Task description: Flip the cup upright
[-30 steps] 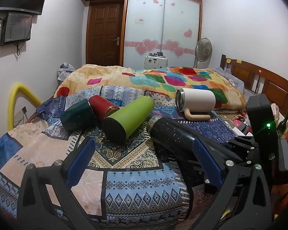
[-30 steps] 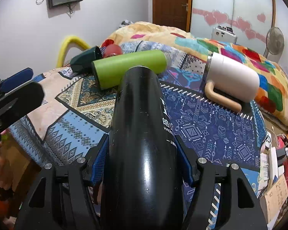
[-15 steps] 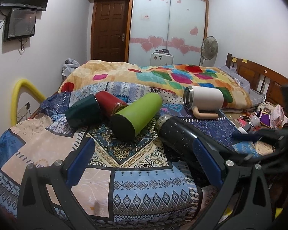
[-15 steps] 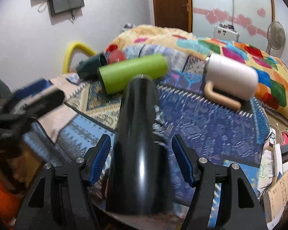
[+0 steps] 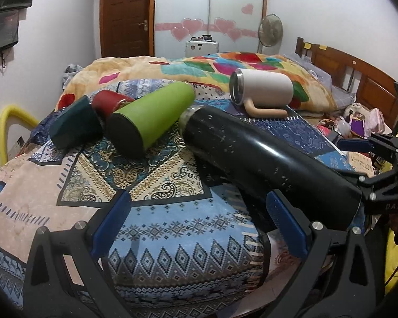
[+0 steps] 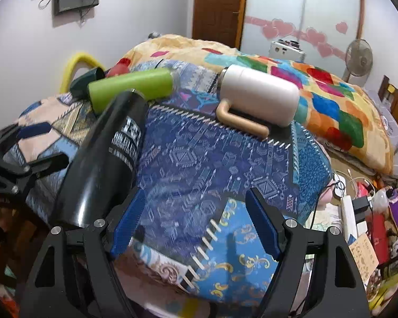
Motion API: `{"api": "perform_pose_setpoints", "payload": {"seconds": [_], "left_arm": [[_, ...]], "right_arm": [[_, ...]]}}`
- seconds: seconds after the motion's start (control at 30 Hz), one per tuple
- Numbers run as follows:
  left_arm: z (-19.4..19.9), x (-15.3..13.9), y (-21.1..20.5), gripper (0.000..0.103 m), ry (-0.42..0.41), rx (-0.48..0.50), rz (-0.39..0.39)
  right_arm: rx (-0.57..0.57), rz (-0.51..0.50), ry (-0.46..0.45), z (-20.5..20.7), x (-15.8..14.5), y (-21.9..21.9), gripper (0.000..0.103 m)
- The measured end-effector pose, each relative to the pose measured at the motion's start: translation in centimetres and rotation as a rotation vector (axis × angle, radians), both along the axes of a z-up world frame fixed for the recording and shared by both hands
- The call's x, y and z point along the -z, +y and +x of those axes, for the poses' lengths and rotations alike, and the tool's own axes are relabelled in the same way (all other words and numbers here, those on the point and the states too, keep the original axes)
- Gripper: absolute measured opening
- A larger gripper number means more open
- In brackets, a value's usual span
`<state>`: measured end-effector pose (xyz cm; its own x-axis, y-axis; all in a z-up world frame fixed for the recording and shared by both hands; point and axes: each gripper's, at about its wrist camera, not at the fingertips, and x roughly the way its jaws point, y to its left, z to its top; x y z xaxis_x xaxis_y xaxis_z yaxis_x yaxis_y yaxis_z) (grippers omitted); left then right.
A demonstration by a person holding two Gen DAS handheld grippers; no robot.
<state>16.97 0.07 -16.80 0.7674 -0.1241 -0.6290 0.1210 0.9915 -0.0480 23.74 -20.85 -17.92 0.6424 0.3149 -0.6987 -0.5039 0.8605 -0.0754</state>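
Note:
A long black flask (image 5: 265,159) lies on its side on the patterned bedspread (image 5: 151,175), its base at the near edge. In the right wrist view the flask (image 6: 103,159) is left of my right gripper (image 6: 196,224), which is open and empty beside it. My left gripper (image 5: 199,222) is open and empty, just left of the flask's base. A green flask (image 5: 151,118), a white mug with a tan handle (image 5: 262,90), a red cup (image 5: 108,100) and a dark green cup (image 5: 74,122) also lie on their sides.
A colourful quilt (image 5: 225,66) is heaped behind the cups. A wooden headboard (image 5: 358,79) stands at the right. Clutter lies on the floor at the right (image 6: 363,212). A yellow tube (image 5: 5,122) stands at the left by the wall.
My right gripper has opened and let go of the black flask, then shifted right of it. The flask now lies free on the bedspread. The left gripper has moved in closer.

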Motion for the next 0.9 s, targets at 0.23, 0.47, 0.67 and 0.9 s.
{"api": "perform_pose_setpoints", "payload": {"seconds": [0.23,0.47,0.67,0.9], "left_arm": [[0.8,0.0,1.4,0.103,0.024,-0.023,0.002],[1.4,-1.1,3.1,0.103,0.031,-0.046,0.042],[1.1,-1.9,3.2,0.103,0.025,-0.05,0.082],[1.7,-3.9,1.6,0.103,0.053,0.015,0.026]], "right_arm": [[-0.054,0.052,0.011,-0.9,0.2,0.5,0.075],[-0.092,0.139,0.008,-1.8,0.6,2.9,0.075],[-0.093,0.197,0.016,-1.7,0.7,3.7,0.075],[-0.04,0.192,-0.075,-2.0,-1.7,2.4,0.075]]}}
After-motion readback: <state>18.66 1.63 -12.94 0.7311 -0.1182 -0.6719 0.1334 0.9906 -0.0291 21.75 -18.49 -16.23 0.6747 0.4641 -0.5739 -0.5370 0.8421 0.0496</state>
